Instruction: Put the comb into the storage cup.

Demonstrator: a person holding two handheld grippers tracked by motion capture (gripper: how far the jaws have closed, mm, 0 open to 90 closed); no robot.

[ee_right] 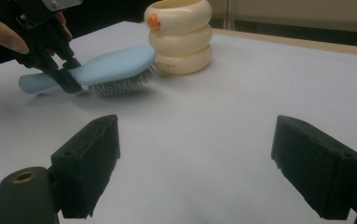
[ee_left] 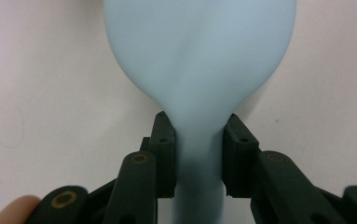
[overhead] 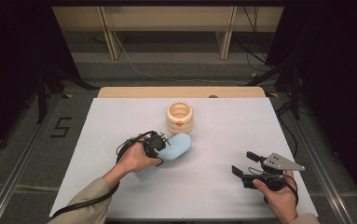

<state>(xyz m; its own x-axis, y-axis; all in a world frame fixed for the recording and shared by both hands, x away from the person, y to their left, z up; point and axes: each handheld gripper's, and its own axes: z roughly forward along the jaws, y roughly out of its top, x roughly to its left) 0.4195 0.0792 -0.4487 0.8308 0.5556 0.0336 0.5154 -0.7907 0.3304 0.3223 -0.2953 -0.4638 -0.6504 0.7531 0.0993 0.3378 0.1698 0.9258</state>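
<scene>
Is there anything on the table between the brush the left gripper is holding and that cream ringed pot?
Nothing visible. The left gripper grips the blue hairbrush at its neck, bristles down. The brush head's far end already lies close beside the cream pot, with bare white table around them.

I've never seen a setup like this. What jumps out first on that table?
A pale blue hairbrush near the table's middle, bristles down, its narrow neck clamped by the left gripper. Just behind it stands a cream ringed pot with a small orange mark on its side. At the near right, the right gripper hangs over bare white table, jaws wide apart and holding nothing.
</scene>
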